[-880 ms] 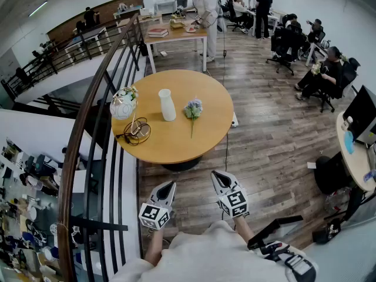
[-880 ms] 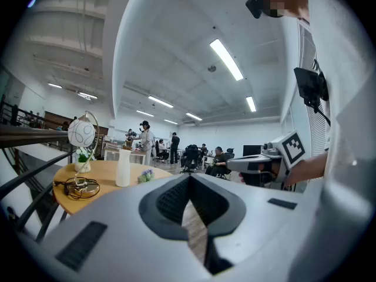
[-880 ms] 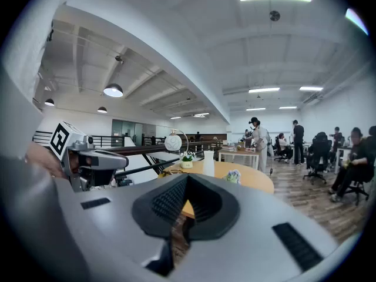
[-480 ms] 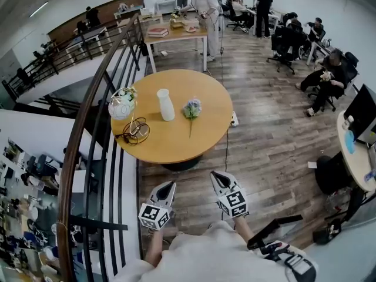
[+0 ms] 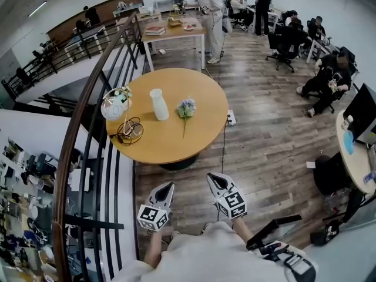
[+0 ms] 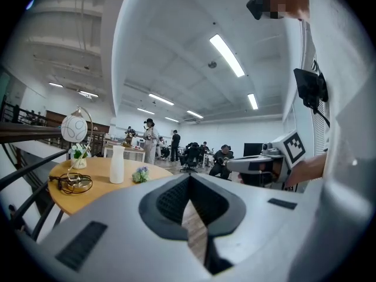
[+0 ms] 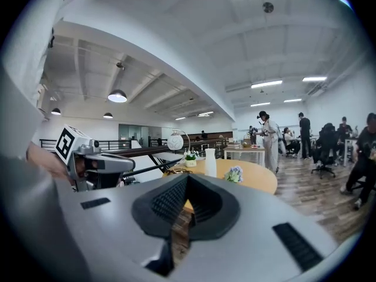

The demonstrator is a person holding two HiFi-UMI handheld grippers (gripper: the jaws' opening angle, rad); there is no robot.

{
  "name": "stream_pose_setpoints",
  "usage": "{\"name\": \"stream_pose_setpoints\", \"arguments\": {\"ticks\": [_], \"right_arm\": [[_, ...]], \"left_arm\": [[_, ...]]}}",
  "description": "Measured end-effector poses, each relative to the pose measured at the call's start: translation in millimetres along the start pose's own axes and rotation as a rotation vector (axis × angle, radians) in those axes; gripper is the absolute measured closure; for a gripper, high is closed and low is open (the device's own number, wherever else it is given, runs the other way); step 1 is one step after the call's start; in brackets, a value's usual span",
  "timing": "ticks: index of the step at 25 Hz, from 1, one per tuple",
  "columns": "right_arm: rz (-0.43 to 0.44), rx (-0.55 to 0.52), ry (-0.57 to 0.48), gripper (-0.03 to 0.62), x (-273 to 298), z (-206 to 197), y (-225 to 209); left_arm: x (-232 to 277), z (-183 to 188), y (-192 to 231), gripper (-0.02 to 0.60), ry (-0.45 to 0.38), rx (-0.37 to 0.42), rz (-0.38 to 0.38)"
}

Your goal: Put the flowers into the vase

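A white vase stands upright on the round wooden table. The bunch of pale blue flowers lies flat just right of it. Both grippers hang low near my body, well short of the table, over the plank floor. My left gripper and my right gripper are both shut and hold nothing. In the left gripper view the vase and flowers sit far ahead of the shut jaws. The right gripper view shows the vase and flowers beyond its shut jaws.
A globe lamp with a coiled wire base and a small potted plant stand at the table's left. A curved black railing runs along the left. A power strip lies on the floor. People sit and stand at the back and right.
The table and its objects have slid slightly left in the head view. Both grippers stay shut in nearly the same place near my body.
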State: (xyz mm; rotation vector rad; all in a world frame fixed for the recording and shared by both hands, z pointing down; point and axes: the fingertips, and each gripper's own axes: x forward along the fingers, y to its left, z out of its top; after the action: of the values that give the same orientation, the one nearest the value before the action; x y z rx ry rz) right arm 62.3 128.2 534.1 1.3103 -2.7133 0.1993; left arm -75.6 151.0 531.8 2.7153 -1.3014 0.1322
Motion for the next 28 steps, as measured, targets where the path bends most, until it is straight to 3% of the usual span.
{"name": "stream_pose_setpoints", "arguments": {"ticks": [13, 23, 28], "right_arm": [[0.055, 0.035, 0.003, 0.585, -13.3, -12.5, -27.6], [0.042, 0.052, 0.033, 0.585, 18.4, -22.1, -47.5], [0.009, 0.042, 0.033, 0.585, 64.9, -9.3, -72.9]], "left_arm": [[31.2, -9.7, -33.7, 0.575, 0.024, -0.008, 0.001], [67.9, -12.4, -3.4, 0.575, 0.024, -0.023, -0.024], [109.4, -2.7, 38.1, 0.575, 0.002, -0.020, -0.062]]}}
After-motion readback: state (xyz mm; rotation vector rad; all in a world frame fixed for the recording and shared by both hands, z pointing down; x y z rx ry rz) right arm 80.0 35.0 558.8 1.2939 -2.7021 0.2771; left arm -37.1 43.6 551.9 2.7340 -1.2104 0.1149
